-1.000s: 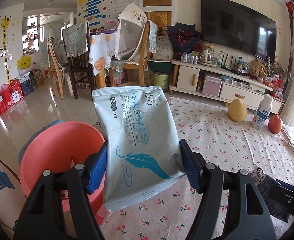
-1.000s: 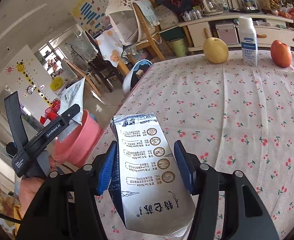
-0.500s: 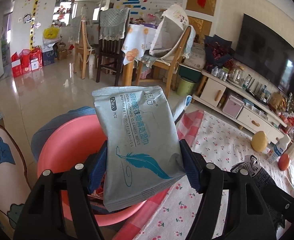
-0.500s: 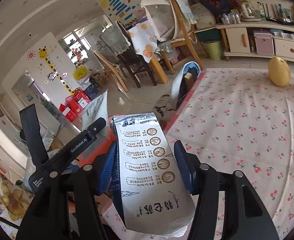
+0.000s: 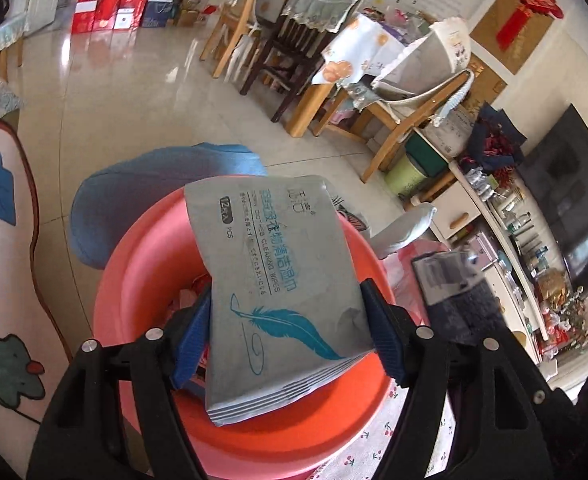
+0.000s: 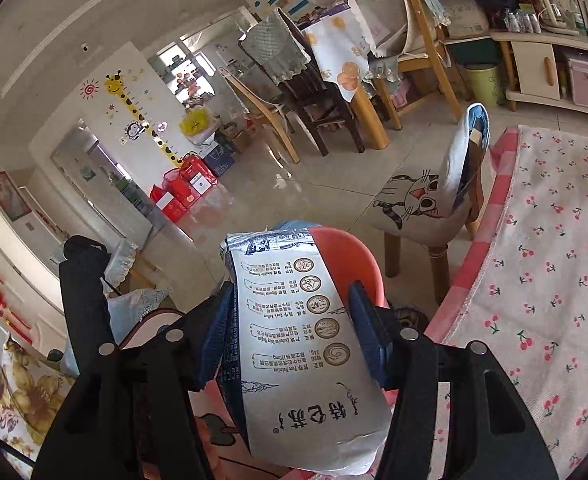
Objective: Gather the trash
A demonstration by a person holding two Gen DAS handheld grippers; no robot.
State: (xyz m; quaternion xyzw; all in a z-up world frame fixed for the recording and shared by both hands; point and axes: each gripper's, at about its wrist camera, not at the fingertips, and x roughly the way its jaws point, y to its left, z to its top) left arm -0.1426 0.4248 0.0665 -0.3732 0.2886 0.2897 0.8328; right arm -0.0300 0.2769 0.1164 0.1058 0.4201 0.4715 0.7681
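Observation:
My left gripper (image 5: 290,336) is shut on a grey wipes packet with a teal feather (image 5: 274,280) and holds it tilted over a pink basin (image 5: 142,264) that has some trash inside. My right gripper (image 6: 294,332) is shut on a silver milk carton with printed circles (image 6: 297,336). The basin's rim shows behind the carton in the right wrist view (image 6: 349,256). The carton's dark end shows blurred in the left wrist view (image 5: 449,292). The left gripper's body shows at the left of the right wrist view (image 6: 82,280).
The cherry-print tablecloth (image 6: 553,260) with a pink checked edge lies to the right. A small chair with a cat cushion (image 6: 417,204) stands by the table edge. A blue stool (image 5: 154,184) sits behind the basin. Dining chairs (image 5: 294,40) stand across the tiled floor.
Both grippers have swung left off the table with their items. The left one has tipped down, so the wipes packet now hangs over the basin. The right one has come near the basin.

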